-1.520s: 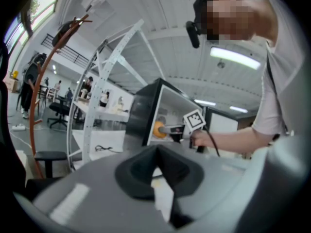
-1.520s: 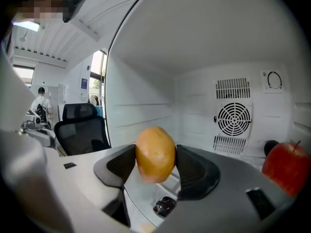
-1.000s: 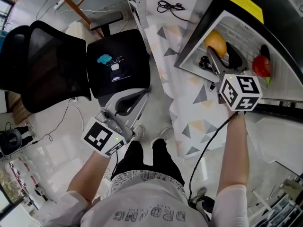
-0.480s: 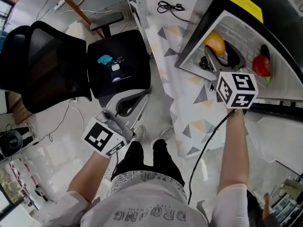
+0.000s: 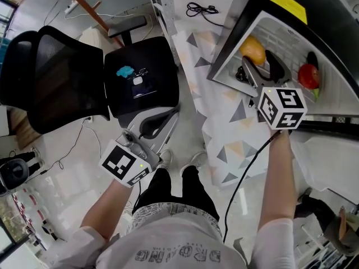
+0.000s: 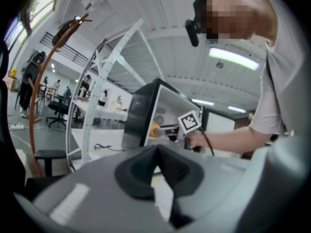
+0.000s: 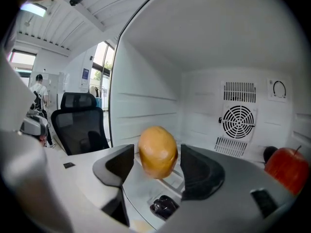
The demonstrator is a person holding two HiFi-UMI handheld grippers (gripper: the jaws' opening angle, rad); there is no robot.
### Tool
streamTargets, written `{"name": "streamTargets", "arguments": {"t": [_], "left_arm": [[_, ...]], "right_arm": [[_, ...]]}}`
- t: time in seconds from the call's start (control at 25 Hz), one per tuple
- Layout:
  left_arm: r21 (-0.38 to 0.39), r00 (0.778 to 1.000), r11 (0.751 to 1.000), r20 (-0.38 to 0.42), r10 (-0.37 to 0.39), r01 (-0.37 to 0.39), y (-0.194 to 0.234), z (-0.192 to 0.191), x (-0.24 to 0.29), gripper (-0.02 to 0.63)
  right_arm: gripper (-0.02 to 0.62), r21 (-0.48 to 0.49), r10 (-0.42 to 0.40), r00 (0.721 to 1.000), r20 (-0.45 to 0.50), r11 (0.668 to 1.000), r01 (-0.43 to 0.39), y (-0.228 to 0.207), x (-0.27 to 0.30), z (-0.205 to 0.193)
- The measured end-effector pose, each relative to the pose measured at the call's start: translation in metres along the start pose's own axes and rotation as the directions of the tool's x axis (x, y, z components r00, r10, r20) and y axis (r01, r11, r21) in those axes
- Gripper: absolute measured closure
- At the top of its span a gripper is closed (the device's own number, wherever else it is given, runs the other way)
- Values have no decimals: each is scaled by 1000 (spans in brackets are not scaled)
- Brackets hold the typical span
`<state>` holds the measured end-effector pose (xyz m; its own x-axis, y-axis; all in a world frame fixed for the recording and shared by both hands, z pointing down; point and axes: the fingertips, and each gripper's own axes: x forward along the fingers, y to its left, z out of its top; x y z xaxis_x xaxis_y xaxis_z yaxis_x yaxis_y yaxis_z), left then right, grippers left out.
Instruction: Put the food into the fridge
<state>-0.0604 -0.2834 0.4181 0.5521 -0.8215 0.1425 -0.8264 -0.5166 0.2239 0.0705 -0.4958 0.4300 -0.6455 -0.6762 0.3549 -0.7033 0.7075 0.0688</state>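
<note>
The fridge [image 5: 279, 3] stands open at the upper right. An orange-yellow fruit [image 5: 252, 49] [image 7: 157, 151] is inside it, between the fingers of my right gripper [image 5: 263, 67] [image 7: 155, 168]. The jaws are open, with a narrow gap on each side of the fruit. Further right in the fridge lie a red apple [image 5: 308, 76] [image 7: 287, 170] and a dark item [image 5: 313, 59]. My left gripper [image 5: 162, 116] [image 6: 156, 152] is held low by the office chair, shut and with nothing in it. The left gripper view also shows the fruit [image 6: 153, 129] and the right gripper's marker cube [image 6: 190, 122].
A black office chair [image 5: 56, 72] stands at the left with small items on its seat. A patterned mat [image 5: 224, 122] lies in front of the fridge. A small dark object [image 7: 164, 205] lies on the fridge floor below the fruit. A black cable [image 5: 202, 7] lies on the floor beyond.
The right gripper has shifted slightly at the fridge opening and the fruit stays between its fingers. A person's shoe has come into view at the bottom right. The left gripper has barely moved.
</note>
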Motion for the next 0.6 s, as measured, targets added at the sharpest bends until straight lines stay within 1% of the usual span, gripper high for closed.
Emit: {"name": "streamTargets", "arguments": {"t": [0.24,0.6], "left_arm": [[15,1000,1000,6,-11,11,-8,5,-2,598],[66,999,997,25,-44,42,-20,29,-7,598]], "right_arm": [[328,25,-4,1000,31,1000,3,2,-17,5],[328,70,-23,997,77,997,17,14,-62,15]]}}
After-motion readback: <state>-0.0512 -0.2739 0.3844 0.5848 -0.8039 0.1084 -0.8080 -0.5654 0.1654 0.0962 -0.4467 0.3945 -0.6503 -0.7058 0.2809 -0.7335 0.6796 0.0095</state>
